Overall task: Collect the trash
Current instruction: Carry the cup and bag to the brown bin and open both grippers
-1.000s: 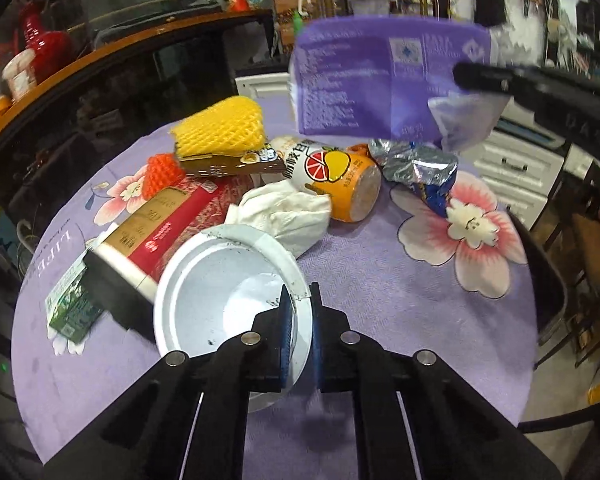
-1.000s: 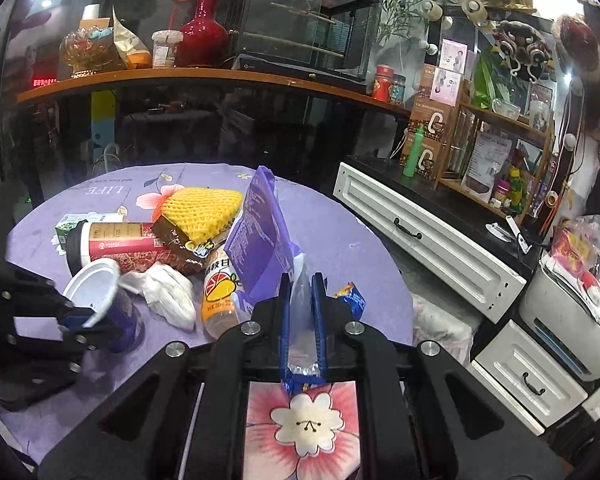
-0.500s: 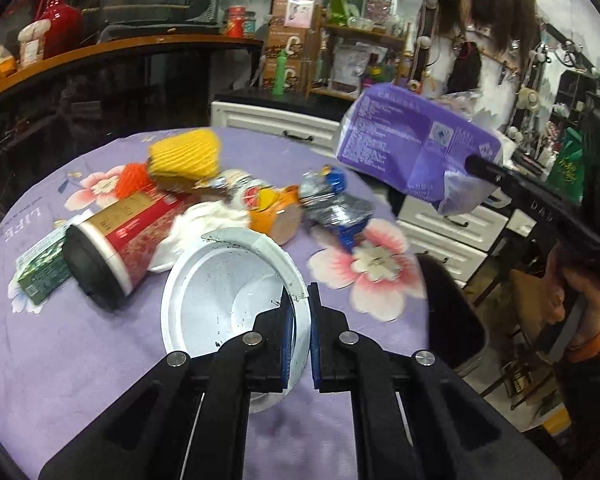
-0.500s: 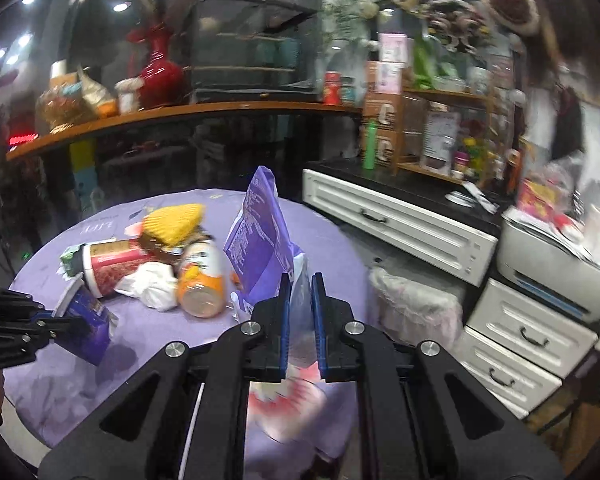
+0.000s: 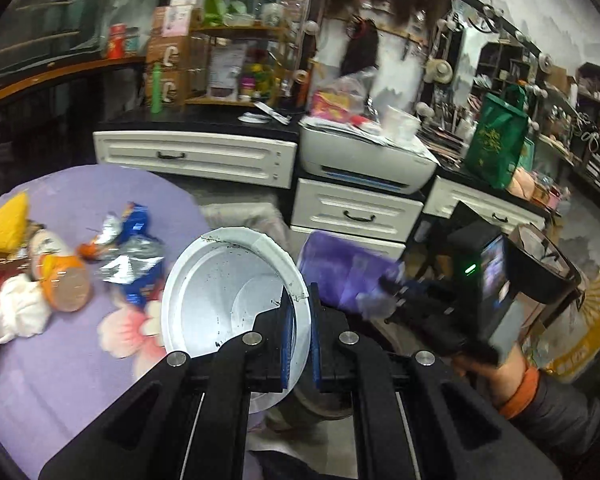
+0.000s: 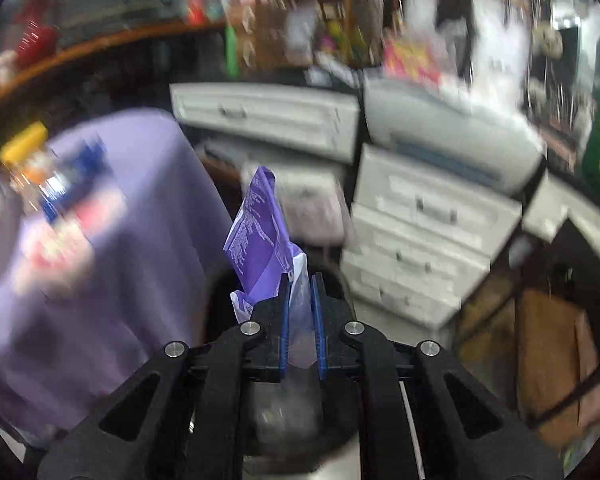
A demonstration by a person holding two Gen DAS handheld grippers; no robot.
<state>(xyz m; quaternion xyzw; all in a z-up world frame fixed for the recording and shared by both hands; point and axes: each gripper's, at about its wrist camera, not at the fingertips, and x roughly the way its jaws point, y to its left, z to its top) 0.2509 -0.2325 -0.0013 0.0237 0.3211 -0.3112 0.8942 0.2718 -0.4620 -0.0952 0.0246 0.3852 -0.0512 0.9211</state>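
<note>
My left gripper (image 5: 299, 300) is shut on the rim of a white paper cup (image 5: 228, 300), held out past the table's right edge with its mouth toward the camera. My right gripper (image 6: 299, 284) is shut on a purple plastic bag (image 6: 260, 236); it also shows in the left wrist view as the right gripper (image 5: 384, 292) with the purple bag (image 5: 340, 272) in front of it. The purple table (image 5: 60, 380) still bears a foil wrapper (image 5: 132, 256), an orange bottle (image 5: 60, 276), a white tissue (image 5: 16, 312) and a yellow foam net (image 5: 4, 224). The right wrist view is blurred.
White drawer cabinets (image 5: 356, 212) and a printer (image 5: 364, 156) stand behind the table. A dark round bin (image 5: 324, 404) sits on the floor just below both grippers. A person's hand with an orange cuff (image 5: 512, 384) holds the right gripper. A brown chair (image 6: 556, 364) stands at right.
Both grippers have swung right, off the table toward the cabinets, carrying the cup and the purple bag. The right gripper has also dropped lower, and the table's trash now lies at the left.
</note>
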